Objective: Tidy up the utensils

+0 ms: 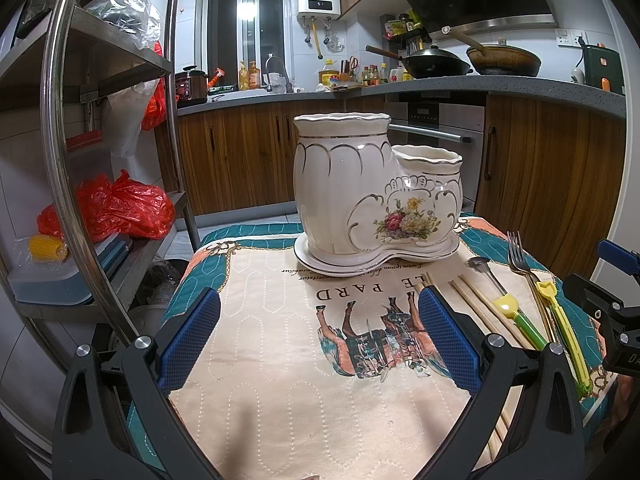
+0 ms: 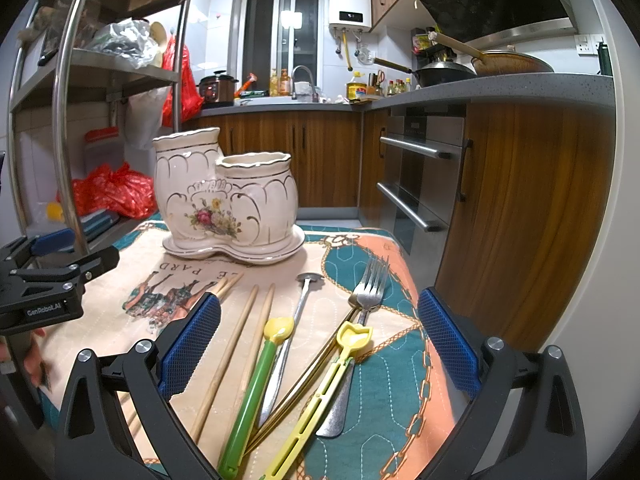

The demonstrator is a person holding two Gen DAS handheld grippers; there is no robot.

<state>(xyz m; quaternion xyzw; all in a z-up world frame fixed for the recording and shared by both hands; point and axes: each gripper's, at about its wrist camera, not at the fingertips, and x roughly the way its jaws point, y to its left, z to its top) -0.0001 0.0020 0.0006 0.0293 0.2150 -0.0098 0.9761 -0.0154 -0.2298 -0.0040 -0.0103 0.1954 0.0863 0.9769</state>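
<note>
A white ceramic two-pot utensil holder (image 1: 372, 196) with a flower print stands on its saucer at the far middle of the cloth; it also shows in the right wrist view (image 2: 228, 200). Utensils lie loose on the cloth: a metal fork (image 2: 370, 296), a small metal spoon (image 2: 306, 292), wooden chopsticks (image 2: 240, 336), a green-handled tool (image 2: 256, 384) and a yellow-handled tool (image 2: 320, 392). My right gripper (image 2: 318, 340) is open just above them. My left gripper (image 1: 320, 328) is open and empty over the horse print, left of the utensils (image 1: 516, 284).
A quilted cloth (image 1: 280, 360) covers the small table. A steel rack (image 1: 80, 160) with red bags and boxes stands close on the left. Wooden cabinets and an oven (image 2: 424, 176) are on the right and behind. The left gripper body (image 2: 40, 280) shows at the left edge.
</note>
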